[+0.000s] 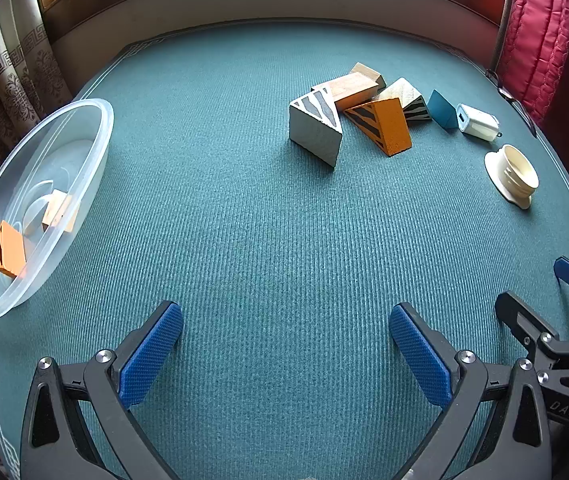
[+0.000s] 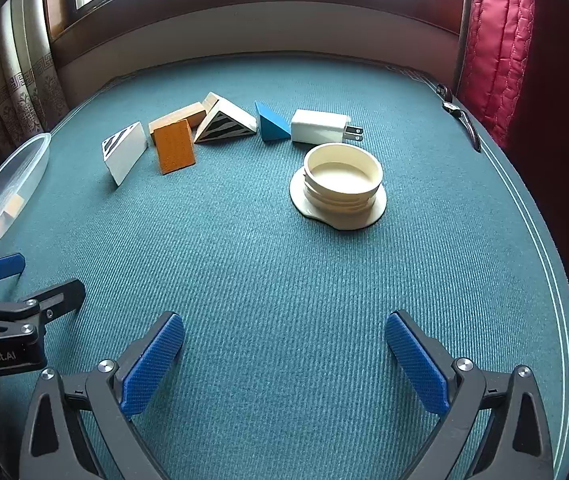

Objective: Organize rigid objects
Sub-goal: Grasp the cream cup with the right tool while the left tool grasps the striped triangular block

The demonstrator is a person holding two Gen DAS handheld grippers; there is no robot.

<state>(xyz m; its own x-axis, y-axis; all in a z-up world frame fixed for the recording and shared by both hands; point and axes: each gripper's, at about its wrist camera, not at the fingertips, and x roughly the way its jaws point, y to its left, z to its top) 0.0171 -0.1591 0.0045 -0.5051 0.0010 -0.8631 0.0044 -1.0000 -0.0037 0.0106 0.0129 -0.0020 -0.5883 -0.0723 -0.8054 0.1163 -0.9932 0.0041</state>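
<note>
Toward the far edge of the green-covered table [image 2: 284, 280] lies a loose row of rigid things: a white striped wedge [image 2: 126, 151], an orange block [image 2: 174, 146] leaning on a plain wooden block [image 2: 178, 117], a second striped wedge [image 2: 226, 124], a blue wedge [image 2: 270, 123], a white plug adapter [image 2: 320, 126], and just nearer than it a cream threaded cap [image 2: 342, 180]. At the left edge a clear plastic bowl [image 1: 84, 120] holds an orange block [image 1: 6, 250] and a pale wooden one [image 1: 58, 210]. Near the front edge the left gripper [image 1: 286, 350] and right gripper [image 2: 284, 350] hover side by side, jaws wide, holding nothing.
</note>
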